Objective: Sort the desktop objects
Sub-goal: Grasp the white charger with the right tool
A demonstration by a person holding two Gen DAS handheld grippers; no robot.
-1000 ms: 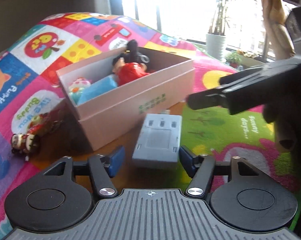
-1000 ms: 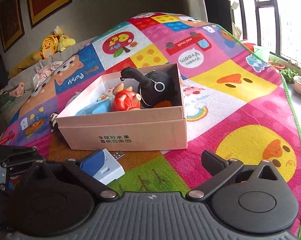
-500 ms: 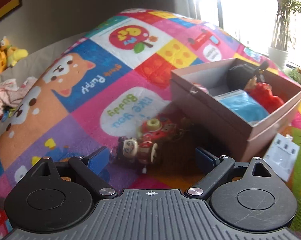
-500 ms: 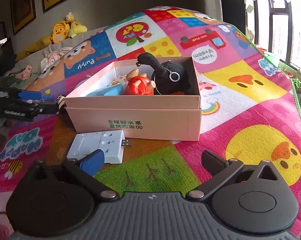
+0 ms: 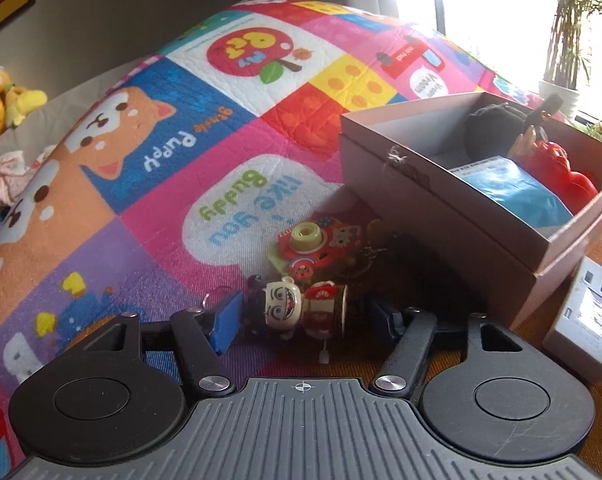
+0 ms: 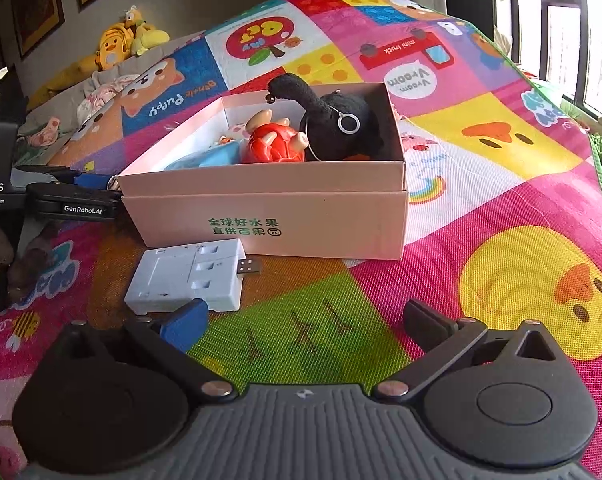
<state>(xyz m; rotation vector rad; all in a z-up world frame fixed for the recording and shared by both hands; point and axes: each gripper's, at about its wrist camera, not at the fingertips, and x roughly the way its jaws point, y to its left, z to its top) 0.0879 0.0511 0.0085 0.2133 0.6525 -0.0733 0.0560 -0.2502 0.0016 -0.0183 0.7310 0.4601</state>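
Observation:
A pink cardboard box (image 6: 261,216) sits on the colourful play mat and holds a black plush (image 6: 341,128), a red toy (image 6: 273,144) and a blue packet (image 5: 513,192). In the left wrist view my left gripper (image 5: 305,320) is open, its fingers on either side of a small figure toy (image 5: 301,308) lying on the mat left of the box (image 5: 441,208). A toy camera (image 5: 317,248) lies just beyond it. My right gripper (image 6: 305,320) is open and empty, just in front of a white USB hub (image 6: 189,276).
The hub also shows at the right edge of the left wrist view (image 5: 585,316). The left gripper shows in the right wrist view (image 6: 77,196) beside the box's left end. Plush toys (image 6: 121,44) and cloth lie at the mat's far left. Windows and plants stand to the right.
My left gripper has swung left from the hub to the figure toy and closed in around it. My right gripper has drawn back a little, so the hub is in full view.

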